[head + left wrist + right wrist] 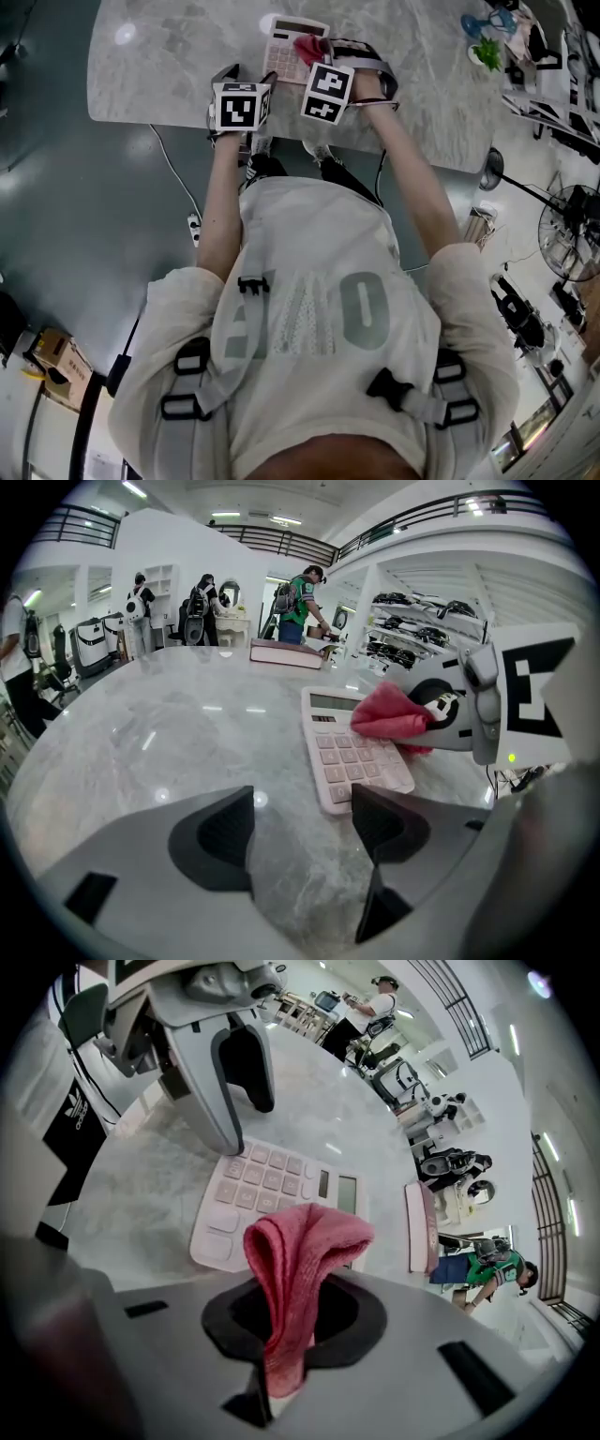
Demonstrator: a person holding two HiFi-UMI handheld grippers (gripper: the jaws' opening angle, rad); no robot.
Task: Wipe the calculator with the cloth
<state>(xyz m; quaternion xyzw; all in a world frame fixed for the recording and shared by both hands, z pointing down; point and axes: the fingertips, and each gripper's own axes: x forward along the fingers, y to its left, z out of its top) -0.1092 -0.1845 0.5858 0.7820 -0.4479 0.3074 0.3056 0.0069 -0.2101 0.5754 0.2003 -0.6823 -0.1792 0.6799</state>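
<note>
We see a worktop [159, 733] of polished, grey-veined stone, glossy enough to mirror the ceiling lights. The calculator [356, 752] looks like smooth pale plastic. The cloth [302, 1241] is fuzzy, matt red fabric. The left gripper [302, 801] has dull, dark fingers [217, 841] on matt grey plastic.

Pink calculator [286, 56] flat on your marble table [159, 75], red cloth [300, 1251] above it.
The calculator lies face up, keys toward you, display at the far end. The folded cloth is pinched in your right gripper [281, 1354], its bunched end over the keys.
</note>
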